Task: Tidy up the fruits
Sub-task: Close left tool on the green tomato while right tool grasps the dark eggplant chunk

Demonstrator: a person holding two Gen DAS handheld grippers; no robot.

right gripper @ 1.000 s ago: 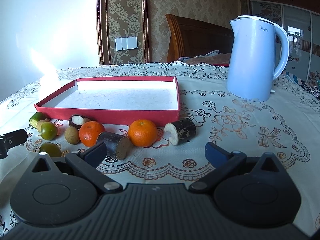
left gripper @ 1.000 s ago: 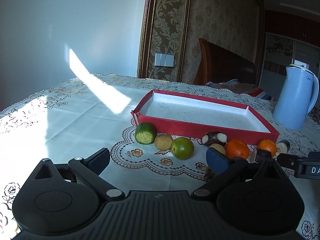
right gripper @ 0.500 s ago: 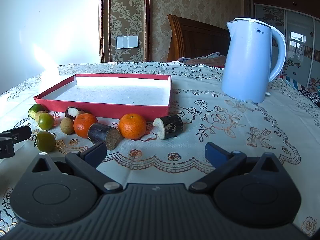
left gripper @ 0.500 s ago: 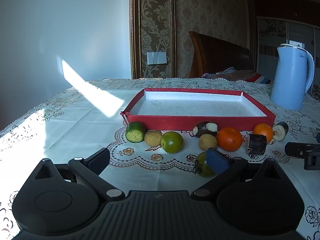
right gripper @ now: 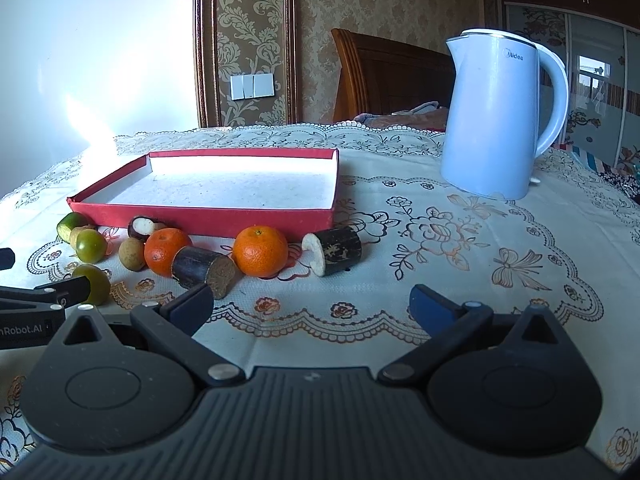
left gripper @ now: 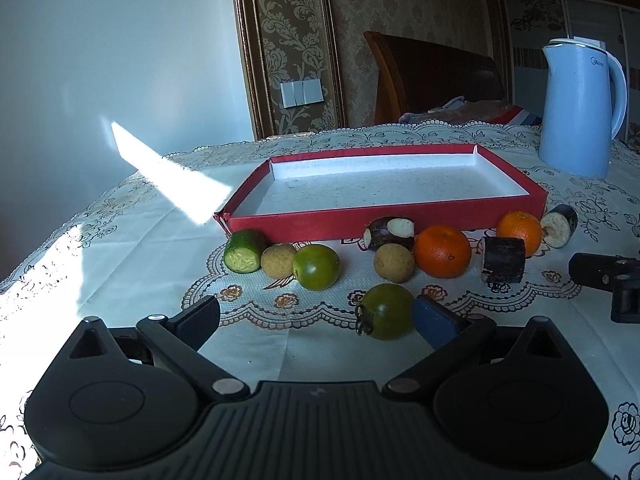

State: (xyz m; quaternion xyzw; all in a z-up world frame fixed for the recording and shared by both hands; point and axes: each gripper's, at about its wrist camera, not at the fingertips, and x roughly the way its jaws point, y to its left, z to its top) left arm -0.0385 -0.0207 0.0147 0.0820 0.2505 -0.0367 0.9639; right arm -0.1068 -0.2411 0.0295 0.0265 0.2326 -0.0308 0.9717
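A red tray with a white floor lies on the lace tablecloth. Fruit is lined up along its front wall: a cucumber piece, two longans, a green tomato, two oranges and dark sugarcane pieces. My left gripper is open. A darker green tomato lies just inside its right fingertip; I cannot tell whether they touch. My right gripper is open and holds nothing. A sugarcane piece sits just beyond its left fingertip, with an orange further ahead.
A light blue kettle stands to the right, behind the tray. A wooden headboard and a patterned wall rise behind the table. The other gripper shows at the edge of each view: the right one and the left one.
The left wrist view swung round and levelled. The dark green tomato came out from behind the right fingertip and now sits inside it. The right gripper drew back a little, then held still.
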